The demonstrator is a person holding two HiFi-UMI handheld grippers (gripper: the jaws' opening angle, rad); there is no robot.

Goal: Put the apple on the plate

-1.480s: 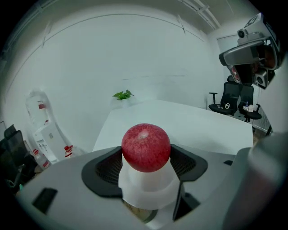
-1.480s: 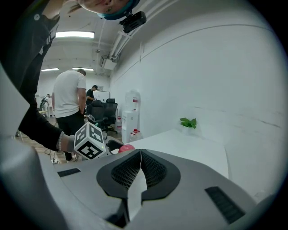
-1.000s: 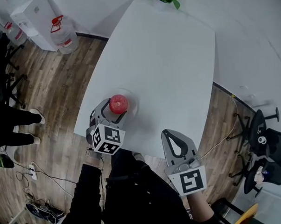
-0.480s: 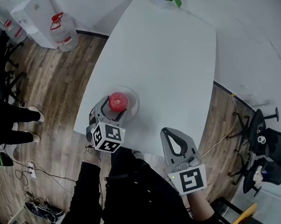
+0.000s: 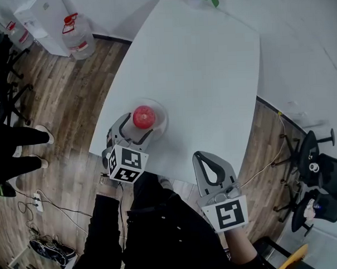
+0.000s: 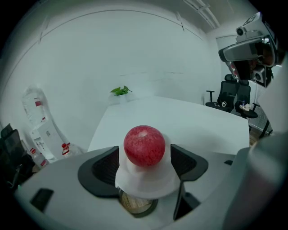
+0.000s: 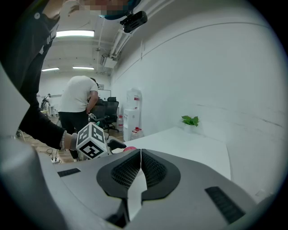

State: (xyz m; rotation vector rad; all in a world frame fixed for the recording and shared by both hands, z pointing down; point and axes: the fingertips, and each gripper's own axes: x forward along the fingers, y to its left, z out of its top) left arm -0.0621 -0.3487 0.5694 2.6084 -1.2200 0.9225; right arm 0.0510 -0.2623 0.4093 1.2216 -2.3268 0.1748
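between the spread jaws of the left gripper (image 5: 136, 128): red apple (image 6: 144, 146), upright, stem dimple on top, sitting on the white plate (image 6: 148, 183). neither pad touches the apple; a strip of plate shows in the gap on each side. plate's near rim reaches back toward the base of the jaws and hides the throat. whether the pads touch the plate rim cannot be told.

right gripper (image 7: 141, 161): jaws pressed together, pads meeting along one seam, nothing pinched. head view puts it at the near edge of the white table (image 5: 199, 74), well apart from the plate.

ahead and left of the closed right jaws: the left gripper's marker cube (image 7: 92, 141), a sliver of red just beside it.

ahead of both sets of jaws: bare table top running to the far end, where a small green plant (image 6: 120, 90) stands against the wall.

further off, left of the left jaws: water bottle (image 5: 78, 37) with red cap on the wood floor. right of them: black office chairs (image 6: 234, 94).

far left of the right jaws: a person (image 7: 81, 105) in a white top, standing.
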